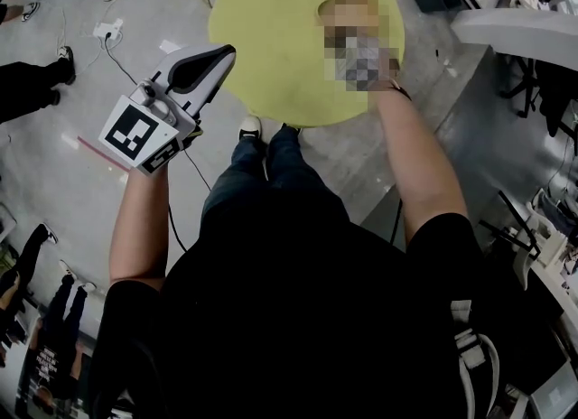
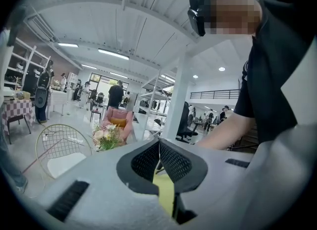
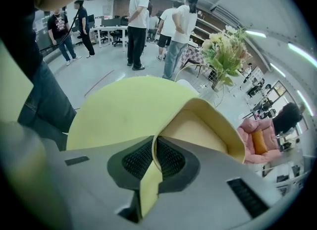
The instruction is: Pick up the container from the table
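Container [image 3: 205, 127]: pale cream, thin-walled, open mouth turned toward the right gripper's camera. The right gripper [image 3: 154, 147] is clamped on its near wall. One ribbed pad is inside the rim and one outside, with the wall pinched flat between them and running down through the gap. The container's body sits just ahead of the jaw tips and off to their right. Its underside is out of sight, so contact with the surface beneath cannot be settled.

Round yellow table [image 3: 116, 112]: spreads ahead of and below the right jaws, behind the container. In the head view the right forearm [image 1: 415, 164] reaches out over the table's near edge (the gripper itself cannot be made out there).

Left gripper [image 2: 159, 142]: jaws brought together, tips meeting, nothing between the pads. A sliver of yellow shows through the slot behind them. It is held well apart from the container, off the table's left side, with its marker cube [image 1: 144, 133] at the end nearest the person.

Beyond the right jaws, past the table's far edge: a bouquet of flowers [image 3: 225, 50], several standing people [image 3: 138, 21] and, to the right, a pink armchair [image 3: 257, 142]. Ahead of the left jaws and to their left: a wire chair [image 2: 62, 144].
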`<state>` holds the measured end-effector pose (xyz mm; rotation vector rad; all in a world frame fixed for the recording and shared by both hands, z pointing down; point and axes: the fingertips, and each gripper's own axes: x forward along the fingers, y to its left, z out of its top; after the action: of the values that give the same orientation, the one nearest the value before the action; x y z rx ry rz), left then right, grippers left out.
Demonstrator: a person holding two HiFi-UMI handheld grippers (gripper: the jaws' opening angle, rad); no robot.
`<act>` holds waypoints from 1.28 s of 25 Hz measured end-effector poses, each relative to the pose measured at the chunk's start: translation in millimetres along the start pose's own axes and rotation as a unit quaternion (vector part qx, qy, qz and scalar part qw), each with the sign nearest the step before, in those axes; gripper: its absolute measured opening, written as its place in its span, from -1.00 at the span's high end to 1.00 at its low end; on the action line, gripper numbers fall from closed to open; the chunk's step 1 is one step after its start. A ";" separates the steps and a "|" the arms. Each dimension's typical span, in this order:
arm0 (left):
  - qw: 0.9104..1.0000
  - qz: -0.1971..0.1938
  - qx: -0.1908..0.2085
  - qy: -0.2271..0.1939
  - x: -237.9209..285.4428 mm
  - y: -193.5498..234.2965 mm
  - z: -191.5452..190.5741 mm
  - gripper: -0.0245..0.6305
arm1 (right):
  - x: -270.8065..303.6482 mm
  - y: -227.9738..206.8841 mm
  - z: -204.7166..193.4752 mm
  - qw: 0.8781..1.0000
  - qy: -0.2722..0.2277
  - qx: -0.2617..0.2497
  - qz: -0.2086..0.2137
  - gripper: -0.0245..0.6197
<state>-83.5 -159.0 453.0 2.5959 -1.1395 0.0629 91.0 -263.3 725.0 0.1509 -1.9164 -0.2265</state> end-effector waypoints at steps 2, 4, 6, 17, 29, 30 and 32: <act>1.000 -0.004 0.005 -0.002 -3.1 -5.7 3.1 0.87 | -8.2 2.9 3.5 1.000 -0.002 -0.001 -0.003 0.86; 1.000 -0.007 0.012 -0.003 -6.0 -12.7 5.8 0.87 | -17.2 6.3 5.6 1.000 -0.004 -0.001 -0.007 0.86; 1.000 -0.011 0.019 -0.004 -7.5 -19.2 9.9 0.87 | -26.0 7.3 7.0 1.000 -0.006 0.001 -0.011 0.86; 0.999 -0.020 0.032 -0.002 -21.0 -38.7 22.5 0.87 | -58.7 18.7 18.3 1.000 -0.012 -0.001 -0.028 0.86; 0.998 -0.044 0.052 -0.010 -35.1 -62.8 32.3 0.87 | -101.2 33.5 28.7 0.998 -0.016 0.007 -0.054 0.86; 0.998 -0.045 0.051 -0.013 -36.2 -62.8 34.2 0.87 | -105.6 33.9 30.0 0.998 -0.016 0.007 -0.058 0.86; 0.997 -0.046 0.056 -0.022 -38.3 -61.9 37.3 0.87 | -113.5 34.2 31.7 0.998 -0.014 0.009 -0.065 0.86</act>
<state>-67.8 -103.2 395.3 2.7582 -1.0580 0.0513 100.9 -203.1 618.5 0.2867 -1.9390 -0.2993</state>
